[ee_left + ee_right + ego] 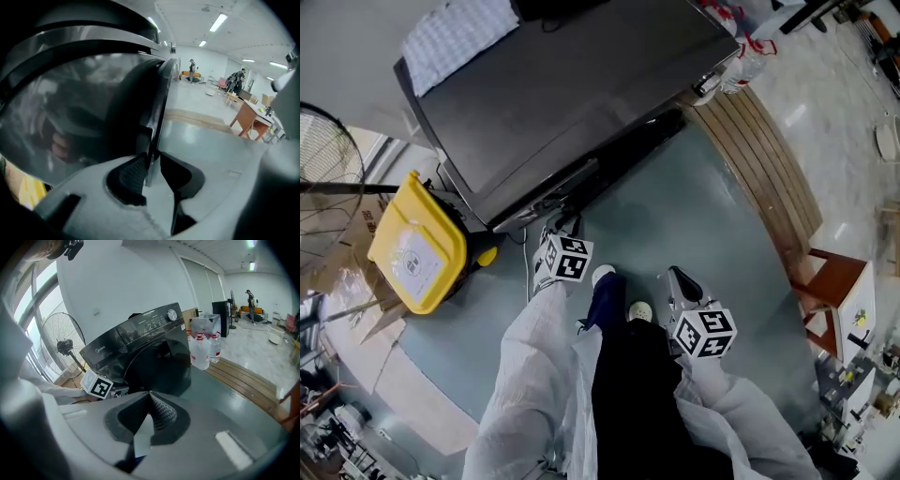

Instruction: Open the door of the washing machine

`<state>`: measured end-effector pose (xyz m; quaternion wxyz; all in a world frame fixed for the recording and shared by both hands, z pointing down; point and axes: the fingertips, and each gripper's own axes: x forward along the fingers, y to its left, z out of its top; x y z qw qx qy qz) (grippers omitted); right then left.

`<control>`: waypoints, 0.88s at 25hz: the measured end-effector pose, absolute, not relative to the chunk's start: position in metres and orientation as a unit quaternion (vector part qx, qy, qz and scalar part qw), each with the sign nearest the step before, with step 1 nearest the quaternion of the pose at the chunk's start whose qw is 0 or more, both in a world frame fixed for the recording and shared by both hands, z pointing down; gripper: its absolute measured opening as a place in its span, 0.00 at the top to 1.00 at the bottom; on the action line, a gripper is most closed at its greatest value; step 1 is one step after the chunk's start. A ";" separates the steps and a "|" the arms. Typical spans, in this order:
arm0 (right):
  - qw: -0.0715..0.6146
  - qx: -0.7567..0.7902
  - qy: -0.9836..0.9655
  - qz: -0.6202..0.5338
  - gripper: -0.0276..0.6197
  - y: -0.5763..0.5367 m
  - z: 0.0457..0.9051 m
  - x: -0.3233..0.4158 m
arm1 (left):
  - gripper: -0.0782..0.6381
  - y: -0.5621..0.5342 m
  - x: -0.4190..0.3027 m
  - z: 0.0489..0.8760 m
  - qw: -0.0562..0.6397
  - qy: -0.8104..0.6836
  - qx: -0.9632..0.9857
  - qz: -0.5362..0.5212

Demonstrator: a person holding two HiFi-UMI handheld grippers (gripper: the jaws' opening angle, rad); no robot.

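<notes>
The black front-loading washing machine (581, 84) stands ahead of me, and its round door (159, 364) faces the grey floor. My left gripper (555, 228) reaches down to the door's rim at the machine's front. In the left gripper view the thin door edge (157, 117) runs between the two pads, beside the curved glass (70, 108), and the left gripper (151, 171) is shut on that edge. My right gripper (680, 281) hangs lower and further back, clear of the machine. Its jaws meet at the tips in the right gripper view, so the right gripper (151, 397) is shut and holds nothing.
A yellow bin (417, 244) sits left of the machine, with a standing fan (328, 178) behind it. Water bottles (741, 56) stand at the machine's right corner on a slatted wooden platform (759, 159). A wooden stool (834, 281) is at the far right. My legs and shoes are below.
</notes>
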<state>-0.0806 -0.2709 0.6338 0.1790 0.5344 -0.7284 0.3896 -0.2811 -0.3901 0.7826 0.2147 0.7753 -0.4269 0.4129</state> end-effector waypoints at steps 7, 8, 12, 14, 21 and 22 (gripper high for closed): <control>0.175 0.550 -0.713 0.398 0.94 -0.257 0.632 -0.072 | 0.79 -0.357 -0.259 0.784 0.224 -0.382 0.787 0.430; 0.172 0.554 -0.709 0.401 0.94 -0.255 0.632 -0.068 | 0.79 -0.348 -0.251 0.783 0.231 -0.377 0.789 0.426; 0.157 0.571 -0.692 0.412 0.94 -0.246 0.629 -0.040 | 0.79 -0.308 -0.207 0.785 0.260 -0.362 0.793 0.415; 0.153 0.580 -0.689 0.407 0.94 -0.241 0.625 -0.020 | 0.78 -0.289 -0.181 0.788 0.272 -0.358 0.794 0.409; 0.158 0.565 -0.703 0.401 0.94 -0.219 0.635 0.075 | 0.76 -0.245 -0.083 0.792 0.290 -0.376 0.785 0.399; 0.163 0.556 -0.710 0.401 0.94 -0.216 0.638 0.087 | 0.76 -0.242 -0.071 0.792 0.295 -0.389 0.779 0.393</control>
